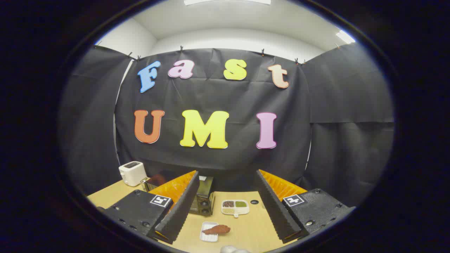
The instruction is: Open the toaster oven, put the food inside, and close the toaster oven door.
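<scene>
Pale wood forms the table (253,228) that carries everything here. The tool (226,207) hangs above its near edge with its two fingers (182,207) spread wide apart, holding nothing.

Counted out, there is one toaster oven (202,198), one white toaster (132,173), one divided dish (235,207), one small white tray (209,236) and one piece of food (216,229).

The toaster oven is a dark, boxy appliance standing toward the table's far edge, partly hidden behind the left finger; two round knobs show on the front face, one above the other. Whether its door is open or closed cannot be told.

The food is a flat, reddish-brown, elongated piece lying across the white tray, between the fingers and closer to the near edge than the oven. The divided dish sits just beyond it, right of the oven, with three compartments holding dark, green and pale contents. The white toaster stands at the far left corner.
</scene>
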Tool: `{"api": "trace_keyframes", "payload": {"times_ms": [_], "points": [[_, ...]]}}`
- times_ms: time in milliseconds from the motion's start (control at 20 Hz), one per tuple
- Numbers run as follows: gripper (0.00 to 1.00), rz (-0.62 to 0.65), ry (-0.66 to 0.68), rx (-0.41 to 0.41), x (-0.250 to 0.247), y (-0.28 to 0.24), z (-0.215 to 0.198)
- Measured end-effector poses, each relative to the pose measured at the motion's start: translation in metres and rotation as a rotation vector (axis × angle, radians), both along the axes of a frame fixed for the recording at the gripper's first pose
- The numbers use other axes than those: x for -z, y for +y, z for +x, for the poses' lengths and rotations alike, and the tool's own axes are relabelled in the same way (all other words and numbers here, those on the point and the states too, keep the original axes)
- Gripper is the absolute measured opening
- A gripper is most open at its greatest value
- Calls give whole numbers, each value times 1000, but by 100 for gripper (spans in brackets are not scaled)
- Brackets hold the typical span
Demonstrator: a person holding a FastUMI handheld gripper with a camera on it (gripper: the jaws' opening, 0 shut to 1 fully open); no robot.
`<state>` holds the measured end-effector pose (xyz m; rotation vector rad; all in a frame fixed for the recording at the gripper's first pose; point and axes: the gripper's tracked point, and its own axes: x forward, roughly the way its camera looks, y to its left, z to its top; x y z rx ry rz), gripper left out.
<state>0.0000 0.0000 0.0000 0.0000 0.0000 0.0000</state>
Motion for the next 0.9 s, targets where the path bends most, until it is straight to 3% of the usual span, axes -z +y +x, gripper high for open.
{"api": "trace_keyframes", "payload": {"times_ms": [900], "points": [[100,-23,-18,9,-4,38,7]]}}
